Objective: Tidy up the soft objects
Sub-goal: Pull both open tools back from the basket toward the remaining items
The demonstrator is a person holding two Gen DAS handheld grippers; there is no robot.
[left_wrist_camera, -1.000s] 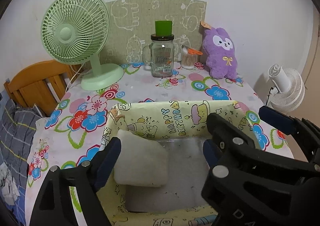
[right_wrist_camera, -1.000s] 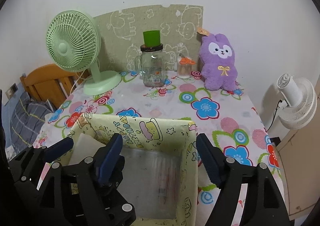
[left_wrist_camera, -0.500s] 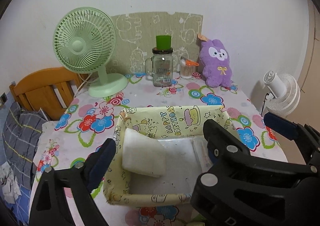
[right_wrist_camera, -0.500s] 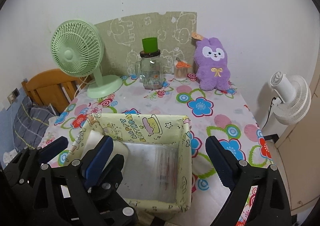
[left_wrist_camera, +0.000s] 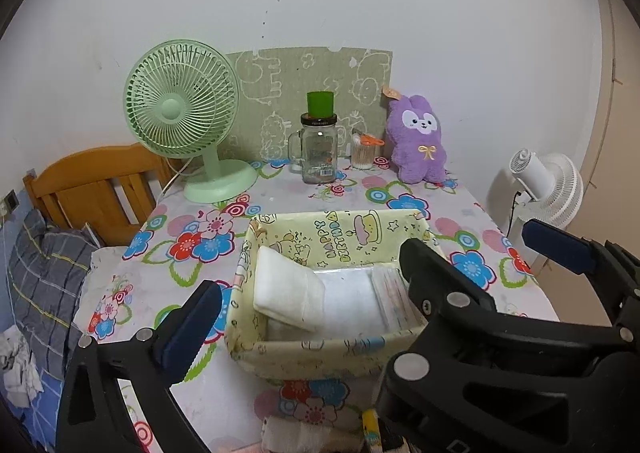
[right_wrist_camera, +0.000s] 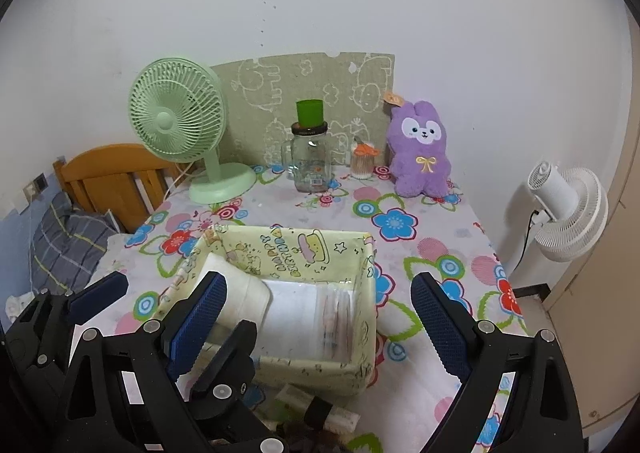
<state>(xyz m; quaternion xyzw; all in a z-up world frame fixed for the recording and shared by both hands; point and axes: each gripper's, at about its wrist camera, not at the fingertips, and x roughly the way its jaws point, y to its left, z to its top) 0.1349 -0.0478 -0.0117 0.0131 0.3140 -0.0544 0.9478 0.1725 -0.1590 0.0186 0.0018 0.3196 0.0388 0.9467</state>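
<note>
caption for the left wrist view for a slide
Open left gripper above a yellow fabric bin holding a white pad on a floral table.

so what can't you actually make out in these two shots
- Left wrist view: small items at the bottom edge, cut off by the frame and the right hand-held gripper.
- Right wrist view: near-left corner of the yellow cartoon-print fabric basket, hidden behind the left hand-held gripper.
- Both views: label on the clear glass handled jar, too small.

Home bedroom, wooden bed headboard (left_wrist_camera: 96, 181) with plaid bedding (left_wrist_camera: 44, 281), floral-clothed table (right_wrist_camera: 420, 249), green desk fan (left_wrist_camera: 184, 113), purple plush rabbit (right_wrist_camera: 420, 151), white floor fan (right_wrist_camera: 568, 209)
</note>
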